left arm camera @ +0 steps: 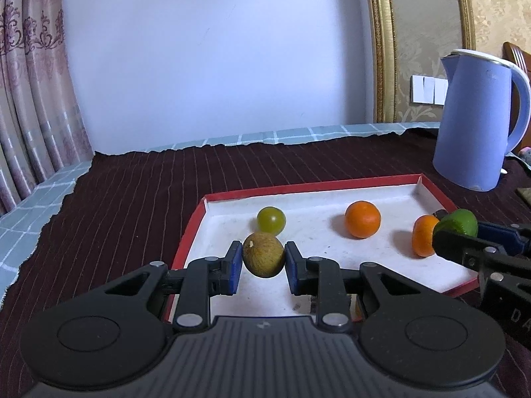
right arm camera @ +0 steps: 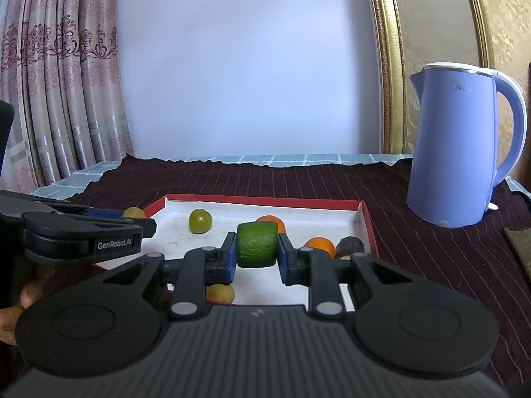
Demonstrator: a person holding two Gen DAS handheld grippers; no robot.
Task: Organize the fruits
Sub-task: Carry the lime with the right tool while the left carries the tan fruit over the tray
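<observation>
Tray: a shallow box lid with red walls and a white floor lies on the dark striped cloth over the worktop.
Tray contents: a green grape-like fruit at the far left, an orange in the middle, a second orange to the right; the right wrist view adds a dark brown fruit by the right wall and a yellowish fruit at the near edge.
Left hand-held gripper: clamped on a round yellow-brown fruit, held over the near left part of the tray – whether it touches the floor I cannot tell.
Right hand-held gripper: clamped on a green lime, squeezed flat at the sides, held over the middle of the tray.
Kettle: a lavender electric kettle stands on the cloth to the right, beyond the tray.
Writing: "GenRobot.AI" on the side of the left hand-held gripper; a faint mark on the kettle – unreadable.
</observation>
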